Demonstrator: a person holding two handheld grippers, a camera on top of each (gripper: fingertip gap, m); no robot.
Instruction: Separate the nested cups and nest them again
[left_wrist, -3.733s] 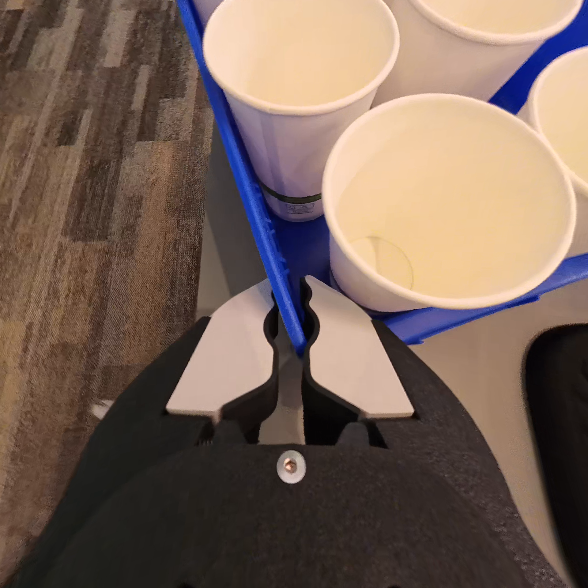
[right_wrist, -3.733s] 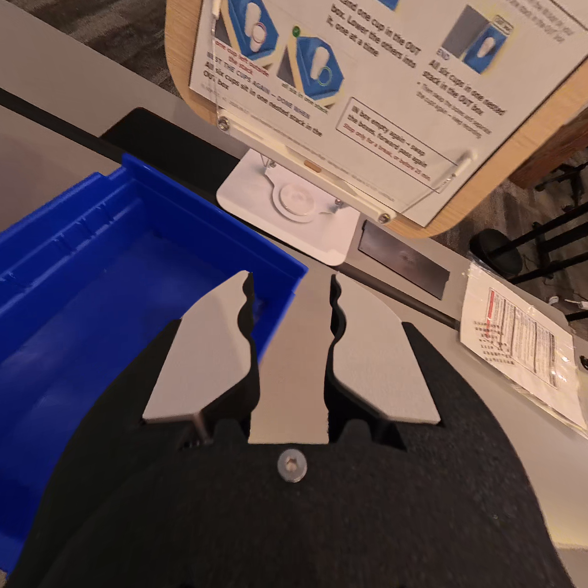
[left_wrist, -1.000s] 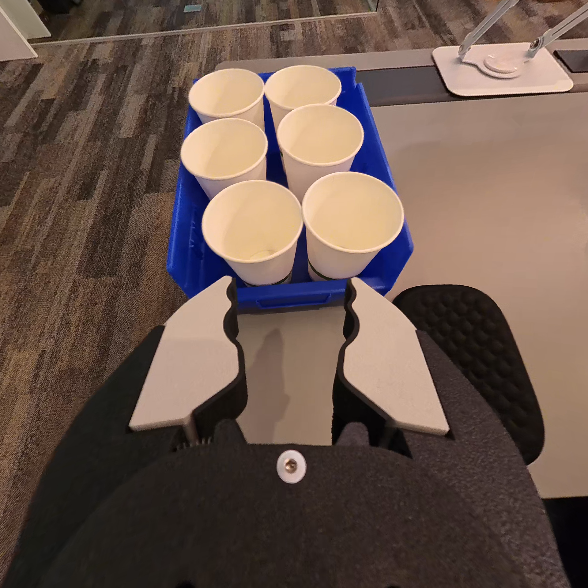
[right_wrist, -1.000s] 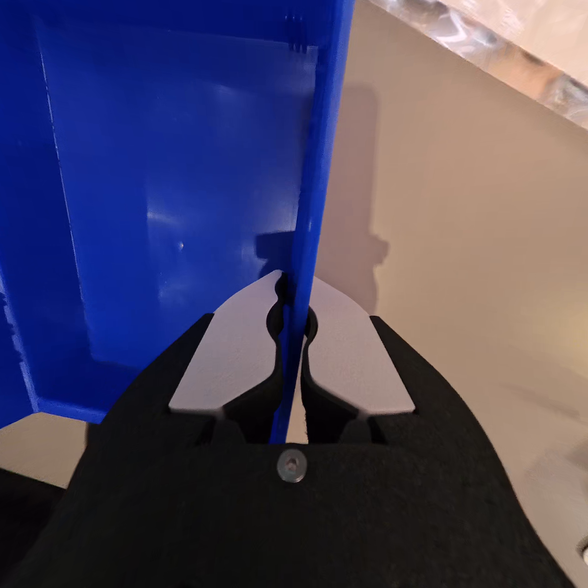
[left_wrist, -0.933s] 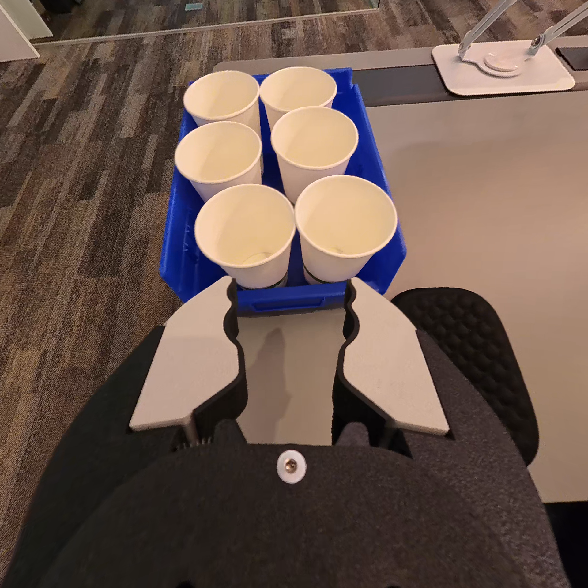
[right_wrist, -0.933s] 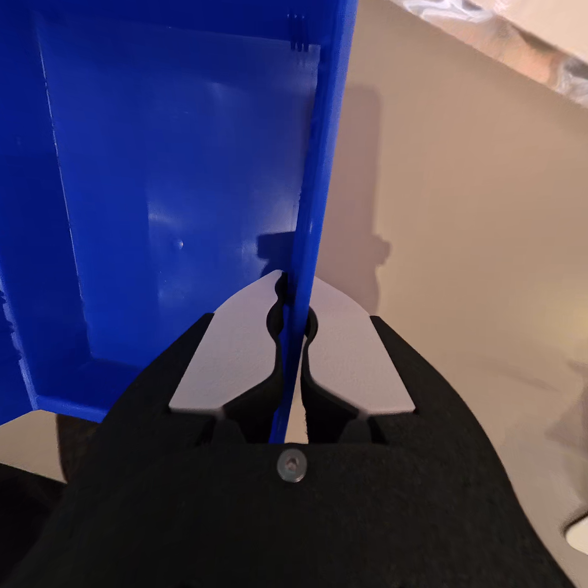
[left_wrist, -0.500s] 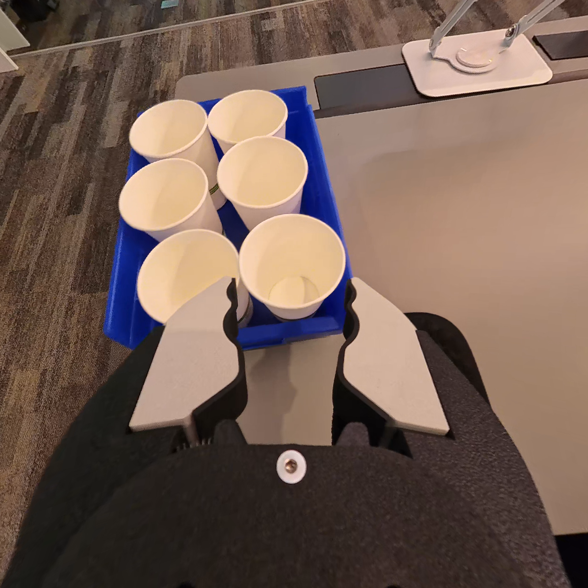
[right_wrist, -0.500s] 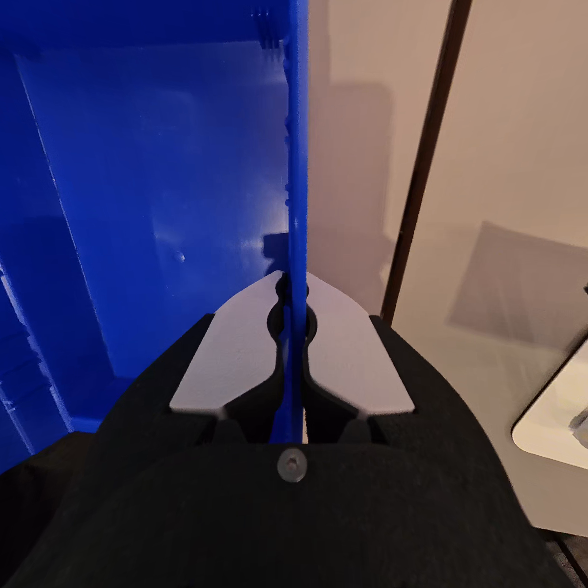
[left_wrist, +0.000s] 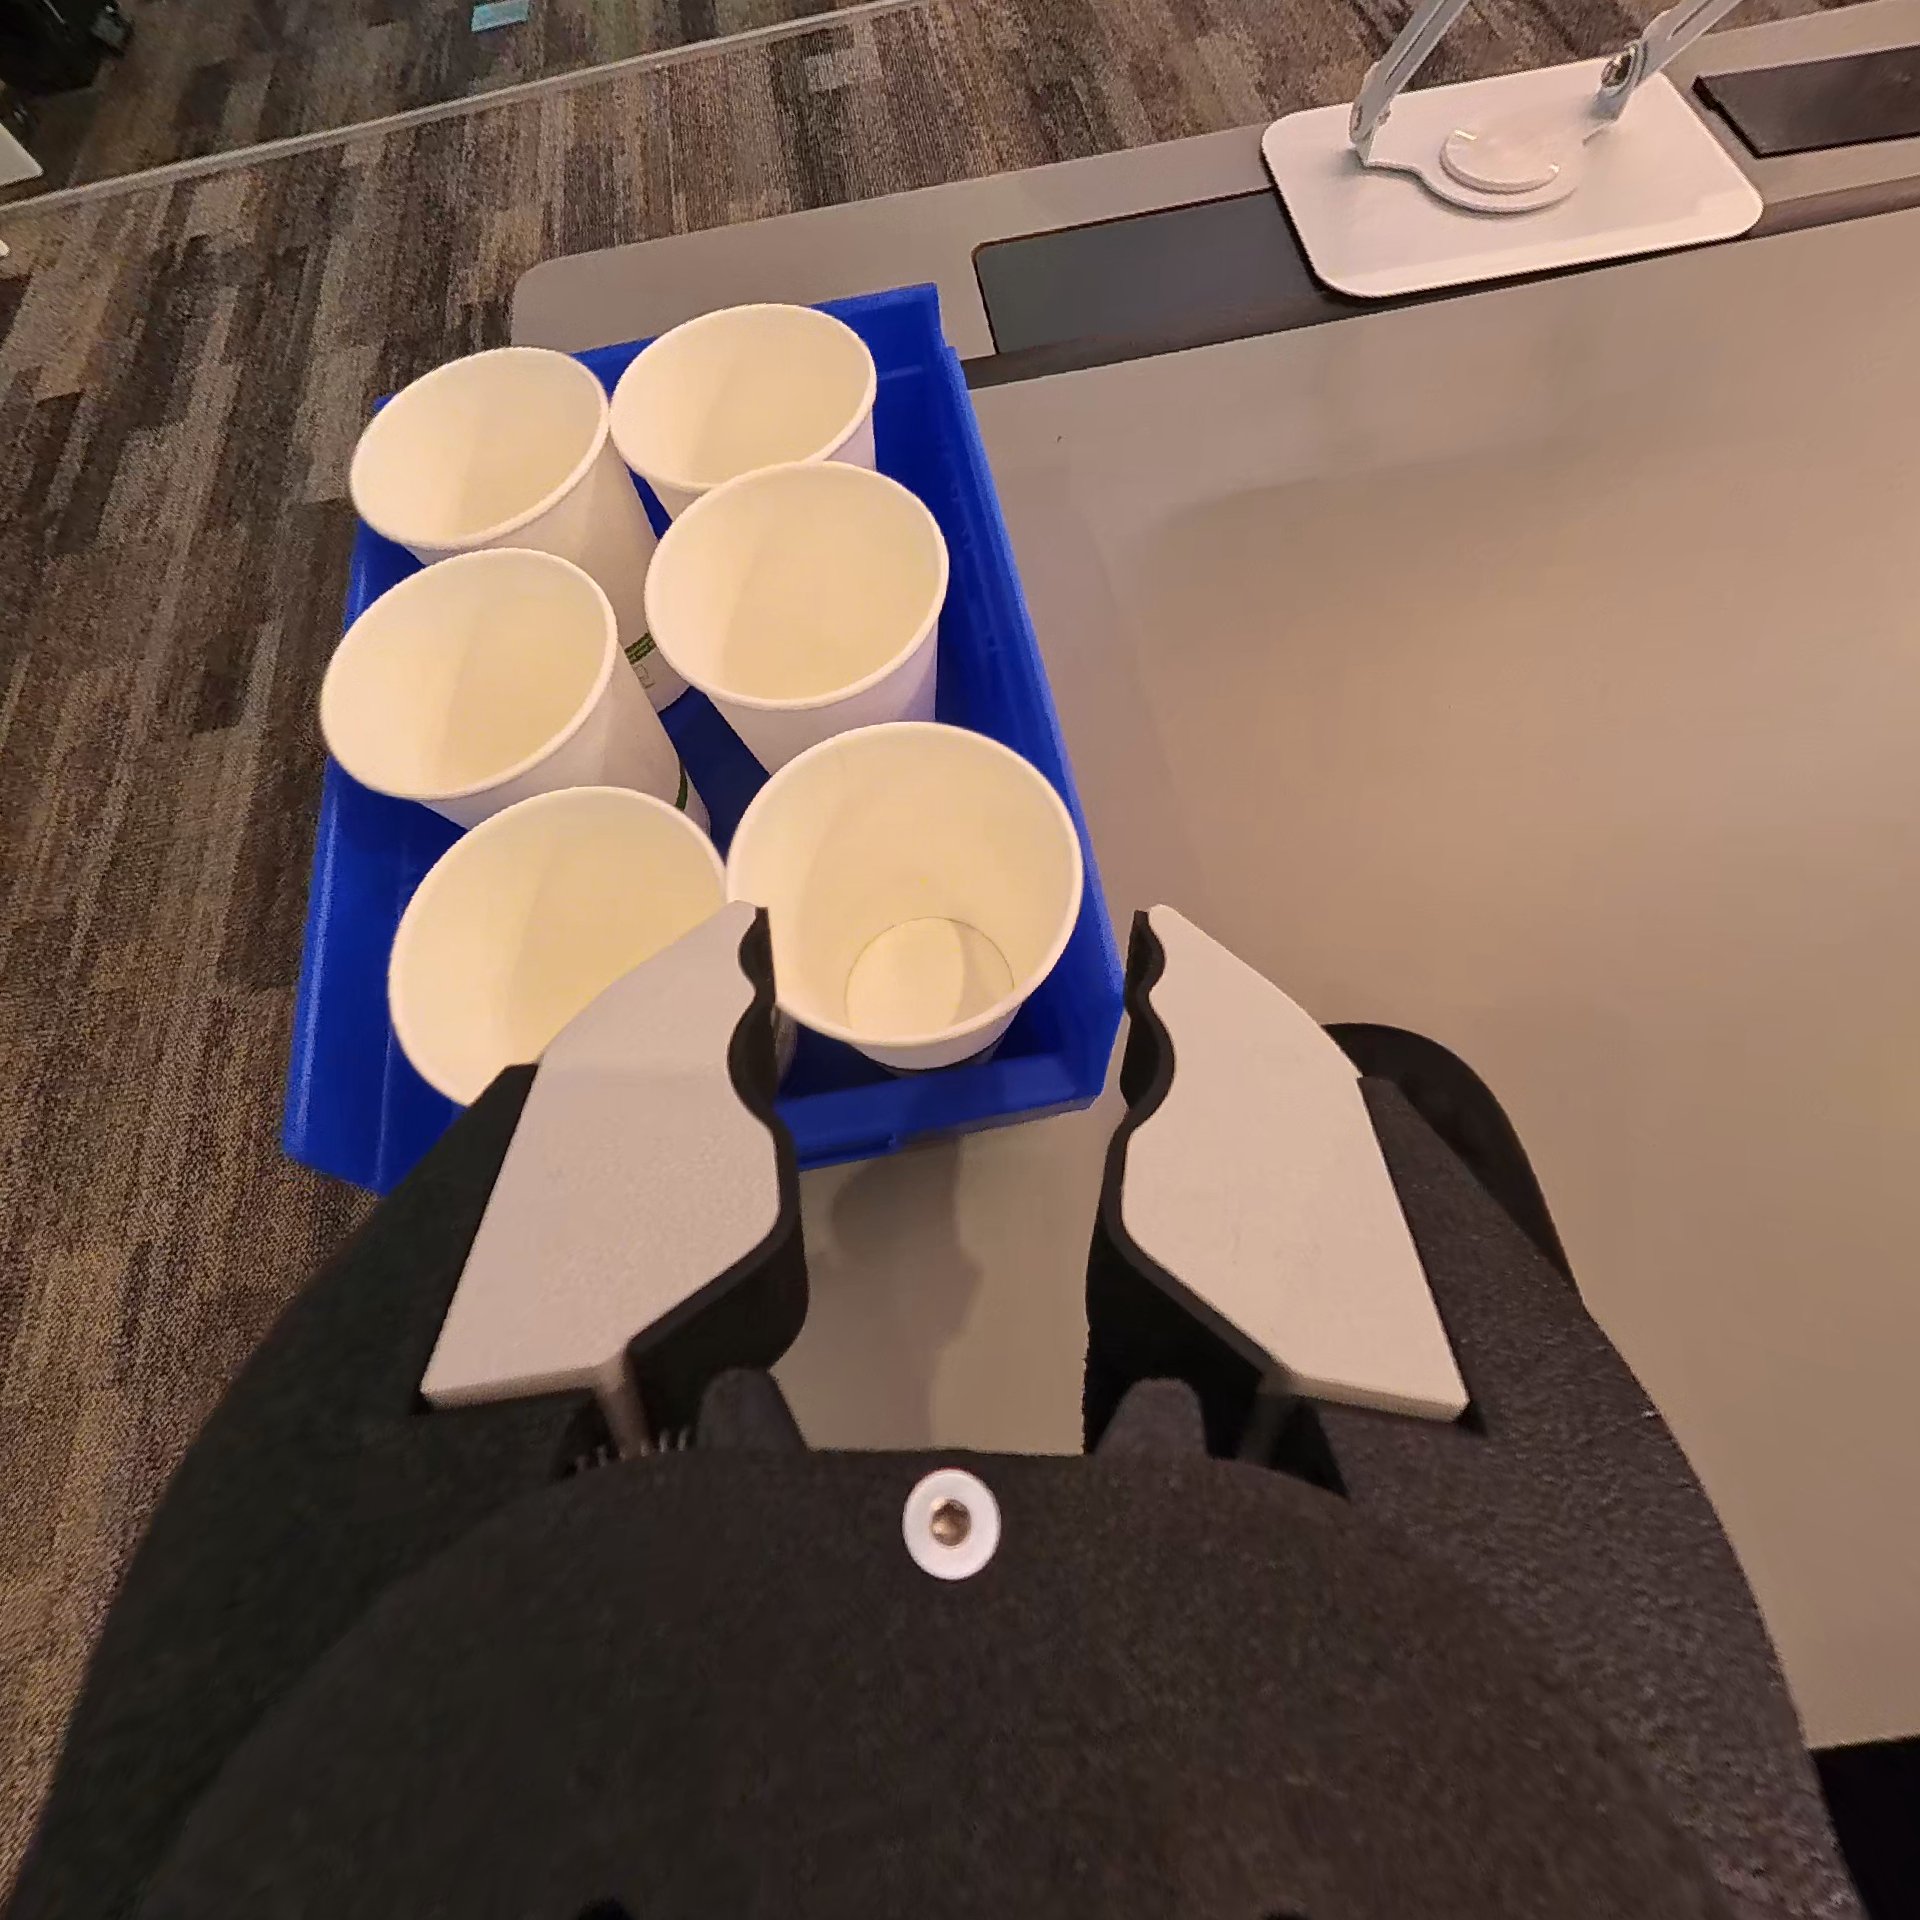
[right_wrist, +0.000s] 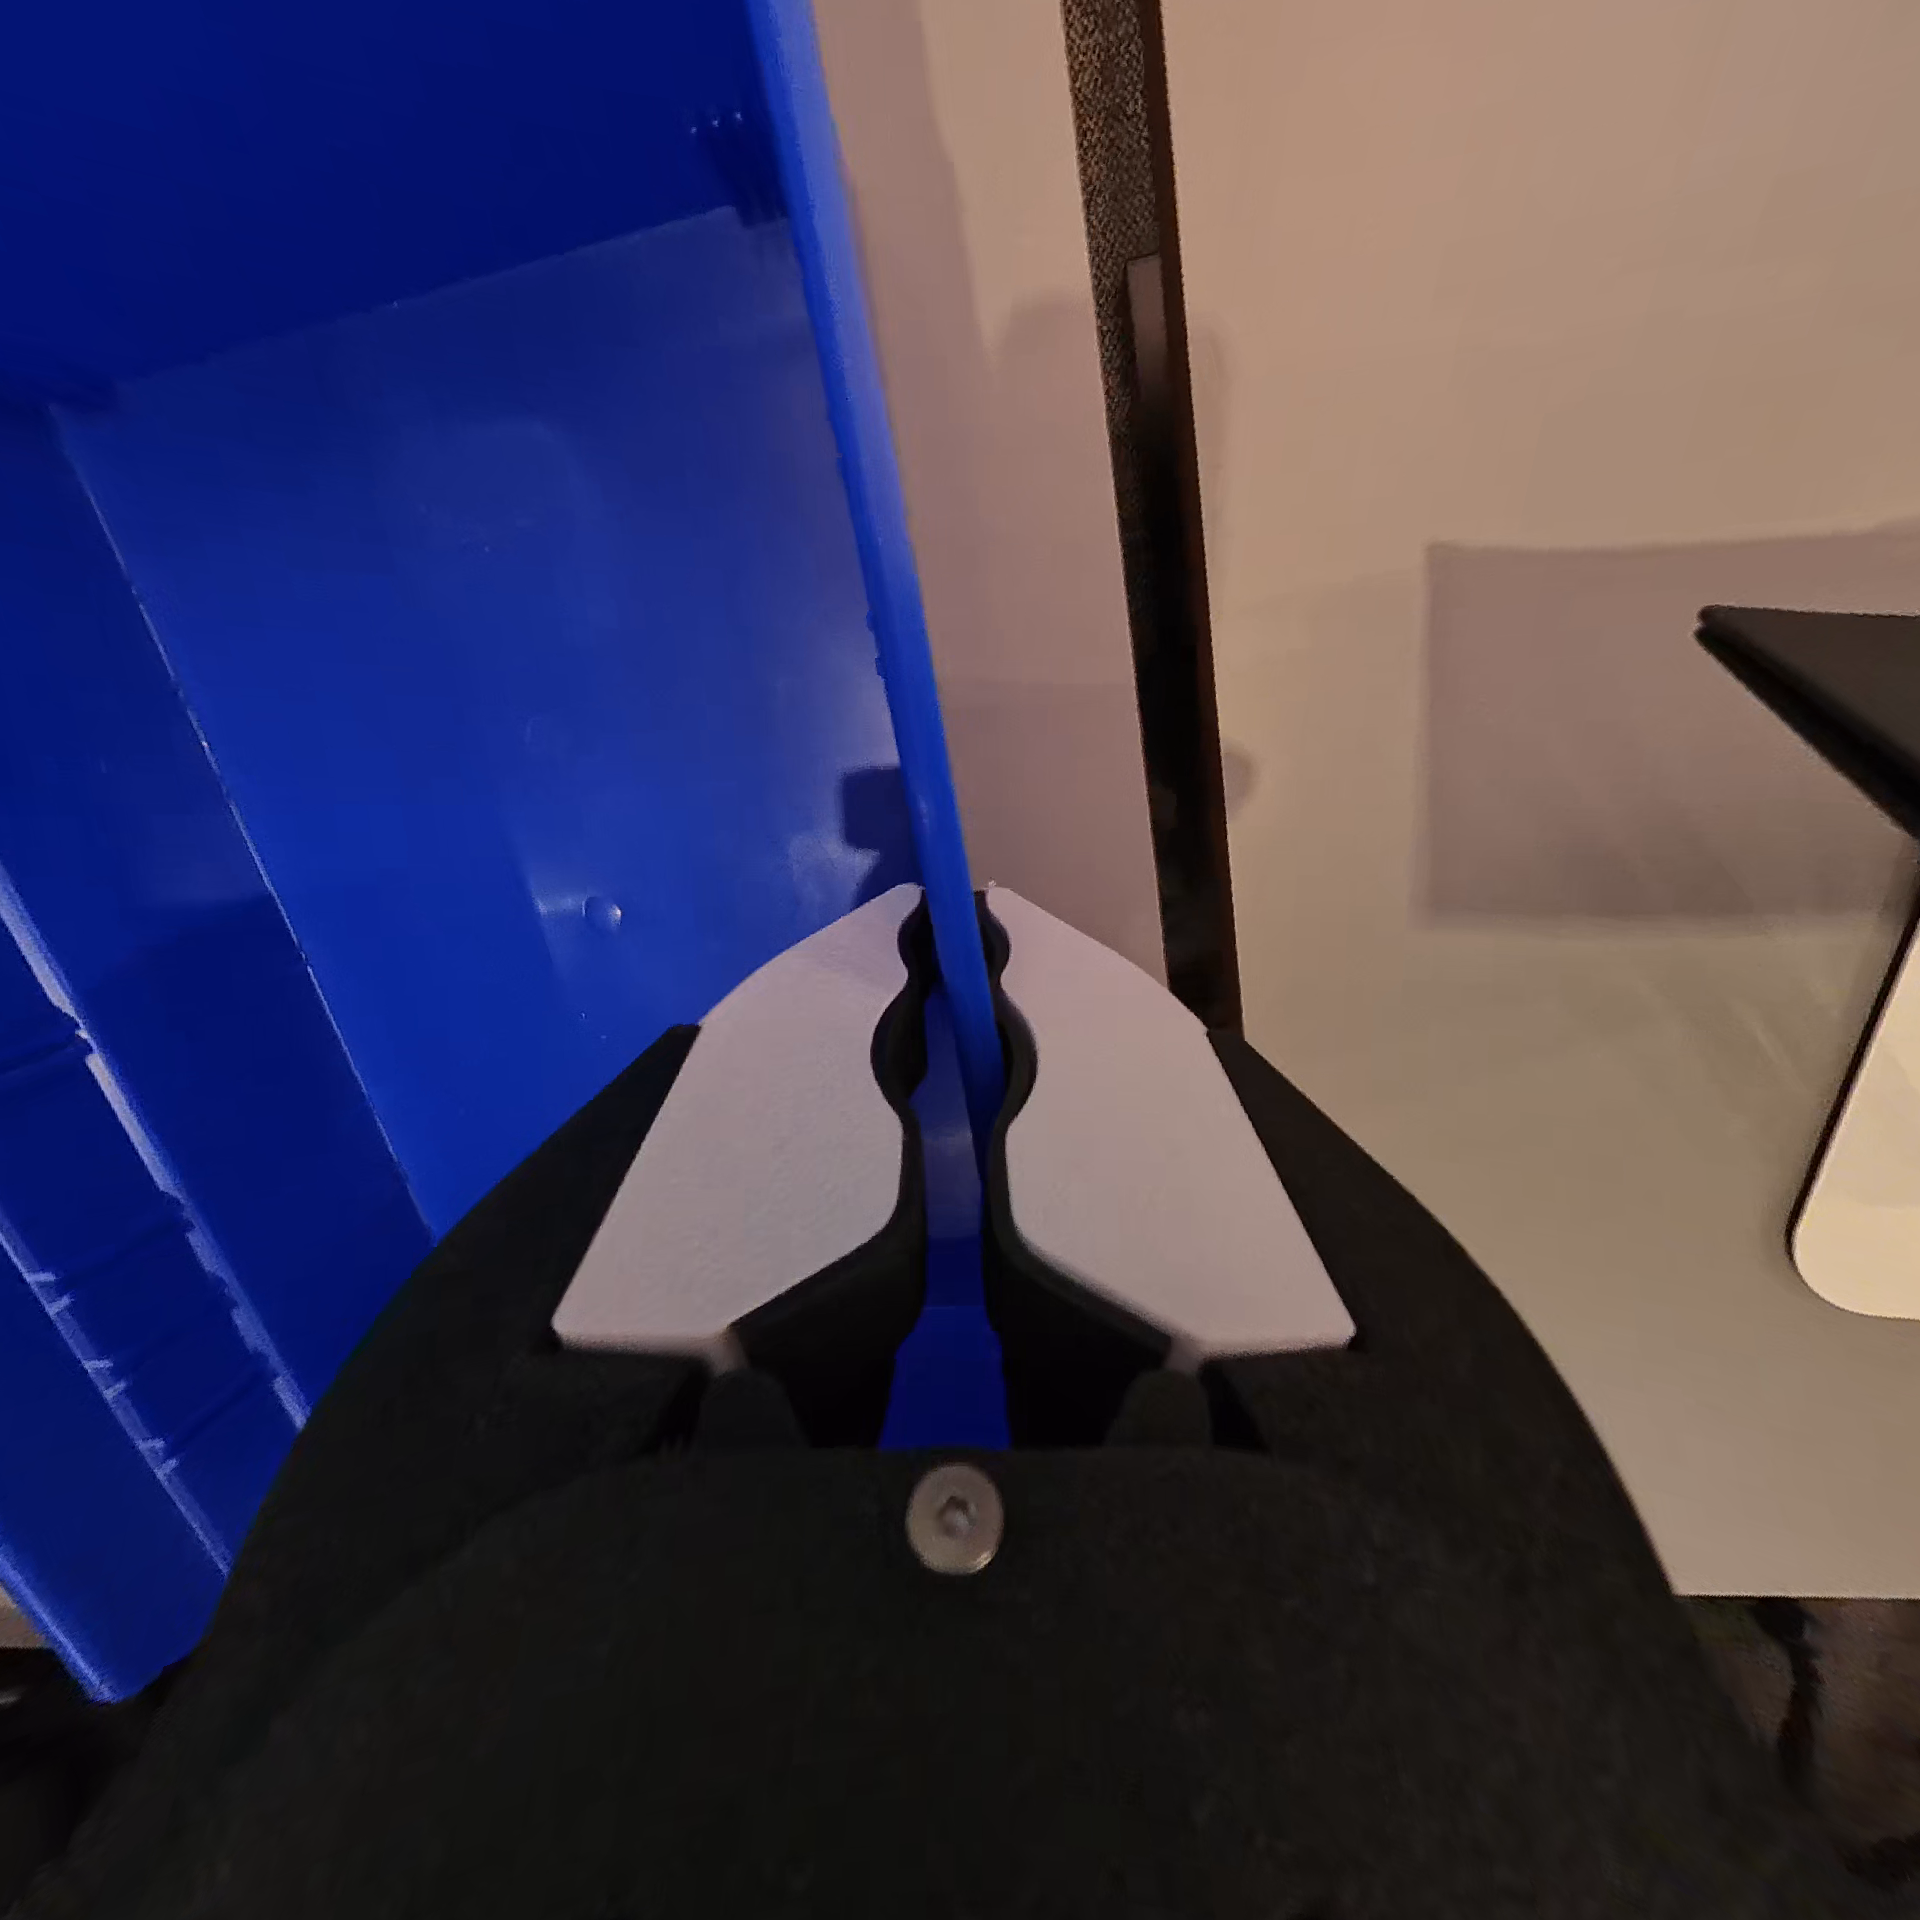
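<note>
Since earlier frame, blue plastic bin with six white paper cups slid toward lower left. Left gripper wide open, empty; right gripper clamped on empty blue bin wall. Cups light, crushable: grip rim gently.

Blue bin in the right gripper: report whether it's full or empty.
Empty. The blue bin's bare floor and walls show, no cups inside; the right gripper clamps its side wall.

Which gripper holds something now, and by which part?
The right gripper grips the empty blue plastic bin by its thin side wall. The left gripper is open, holding nothing.
</note>
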